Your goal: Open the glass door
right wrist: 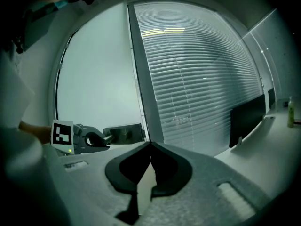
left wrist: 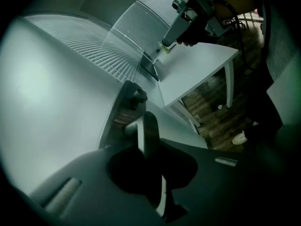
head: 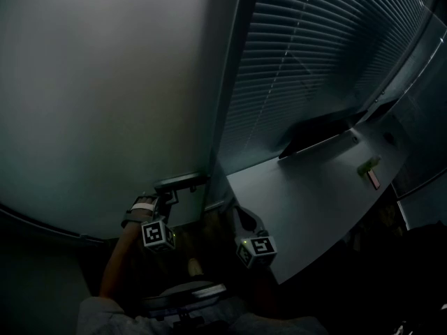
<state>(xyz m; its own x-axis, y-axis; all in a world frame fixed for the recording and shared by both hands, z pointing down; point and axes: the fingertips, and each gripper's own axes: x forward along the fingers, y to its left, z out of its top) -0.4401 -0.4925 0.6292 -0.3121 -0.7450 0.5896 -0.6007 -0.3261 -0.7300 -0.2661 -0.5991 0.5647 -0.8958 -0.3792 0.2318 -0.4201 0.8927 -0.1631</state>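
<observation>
The glass door (head: 105,96) is filling the head view above and to the left of the door handle (head: 180,182), and it appears to be sitting closed against the frame post (head: 227,82) just right of that handle. The slatted blinds (head: 314,54) are hanging beyond the post, and the desk (head: 307,187) is lying right of the handle and lower.

The handle is running roughly level across the door. Its fixed end is sitting by the post and its free end is pointing away from it.

Your left gripper (head: 166,195) is meeting that free end from below. In the left gripper view its jaws are sitting narrow, clamping the lever between them.

Your right gripper (head: 237,216) is hovering right of the handle, apart from it, with its jaws together on nothing.

Judgement: the left hand is the nearer one and is already gripping, so the coming move is turning on pressing the free end downward about the fixed end
</observation>
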